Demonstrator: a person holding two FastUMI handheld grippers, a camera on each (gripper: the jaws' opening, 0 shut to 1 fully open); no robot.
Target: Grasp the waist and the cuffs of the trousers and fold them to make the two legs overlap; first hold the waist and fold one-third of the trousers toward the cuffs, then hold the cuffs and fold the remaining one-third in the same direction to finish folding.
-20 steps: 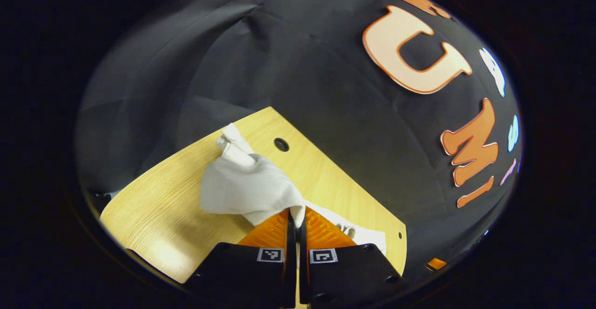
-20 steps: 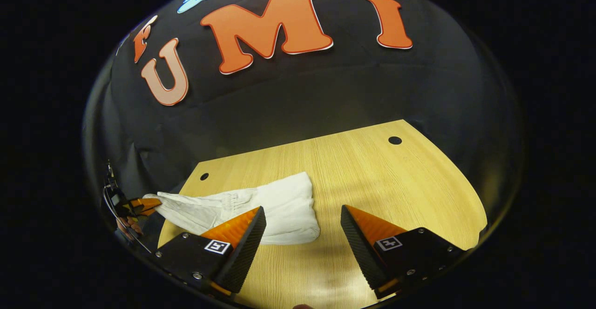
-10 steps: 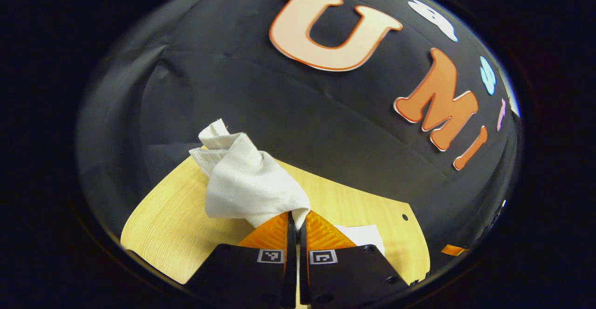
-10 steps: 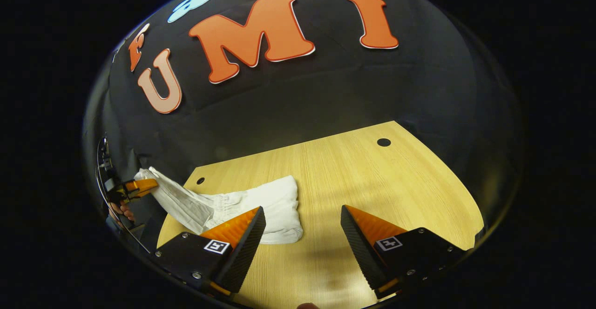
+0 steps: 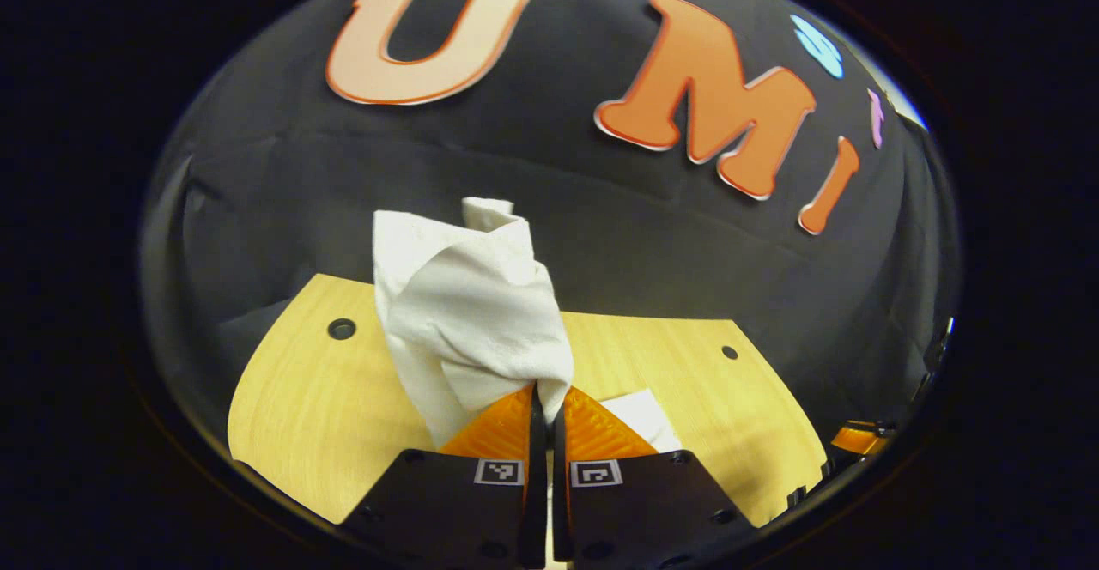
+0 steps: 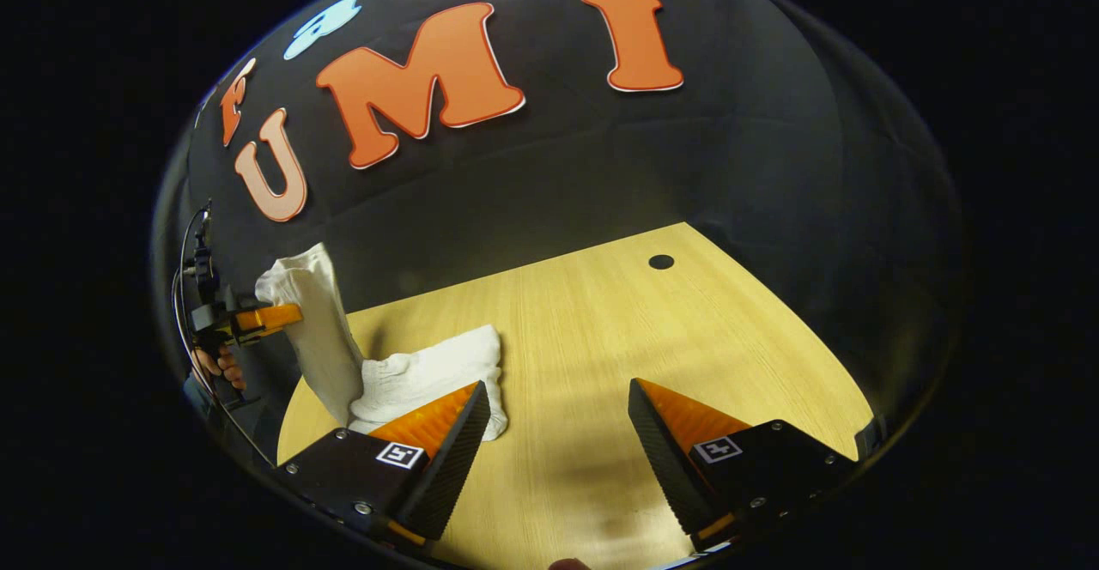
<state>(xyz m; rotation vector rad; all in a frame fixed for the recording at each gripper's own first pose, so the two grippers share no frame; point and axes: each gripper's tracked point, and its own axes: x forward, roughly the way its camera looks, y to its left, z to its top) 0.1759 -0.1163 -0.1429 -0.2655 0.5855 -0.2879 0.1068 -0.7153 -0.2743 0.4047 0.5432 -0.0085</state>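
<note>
**Lifted end at risk of slipping or dragging the fold**

- One end of the white trousers (image 5: pixel 468 321) is being pinched between the jaws of the left gripper (image 5: pixel 544 398), which are pressed together on the cloth. The cloth is being held bunched and upright above the wooden table (image 5: pixel 300 398), rising toward 12 o'clock from the jaws in the left gripper view.
- In the right gripper view, the lifted end is being seen at 9 o'clock, hanging steeply from the left gripper (image 6: pixel 262 319); the rest of the trousers (image 6: pixel 429 372) is lying rumpled on the table (image 6: pixel 601 338) near its 8 o'clock edge. Whether waist or cuffs are being held cannot be told.
- The right gripper (image 6: pixel 558 415) is being held with jaws spread wide and nothing between them, just beside the lying part, at its 4 o'clock side.

Risks, as judged:
- Only a small bite of cloth is being held; slipping out under the hanging weight is likely if the lift is jerked.
- The lying part is not being pinned, so it is liable to be dragged along and the fold line lost.
- The bunched, twisted end is likely to be laid down creased, with the layers misaligned.
</note>
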